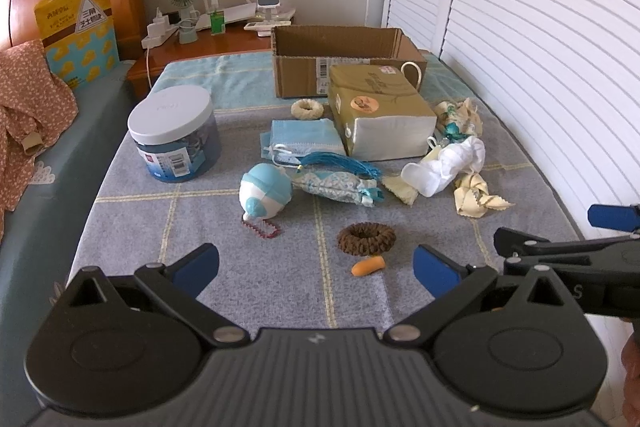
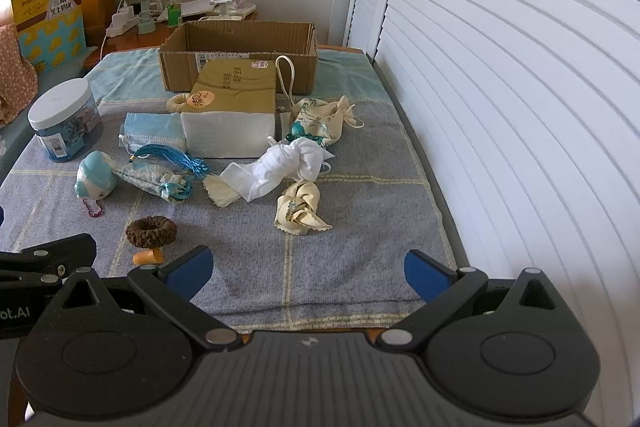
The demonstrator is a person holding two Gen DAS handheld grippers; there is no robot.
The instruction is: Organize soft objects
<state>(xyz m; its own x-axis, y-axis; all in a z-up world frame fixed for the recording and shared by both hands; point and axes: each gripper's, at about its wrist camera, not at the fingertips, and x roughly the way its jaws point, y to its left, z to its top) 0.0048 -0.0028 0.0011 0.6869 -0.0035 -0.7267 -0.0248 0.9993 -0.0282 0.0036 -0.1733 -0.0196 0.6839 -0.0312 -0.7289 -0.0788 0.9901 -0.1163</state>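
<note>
Left wrist view shows the left gripper [image 1: 316,263] with fingers spread wide and nothing between them, hovering low over the near edge of the bench [image 1: 248,291], which is covered by a grey checked cloth. The right gripper [image 2: 308,269] is just as wide and empty. Soft things lie scattered around the middle: a brown hair tie [image 1: 366,237] and an orange earplug [image 1: 368,264] nearest at 12 o'clock, a white rag [image 1: 444,165] and a cream cloth [image 1: 476,197] toward 1 o'clock, blue face masks [image 1: 304,137] further up. The open cardboard box [image 1: 344,45] stands at the far end, seemingly the place for them. Nothing looks sorted yet; this seems the start. Next, one gripper should drop onto the hair tie and close gently.
</note>
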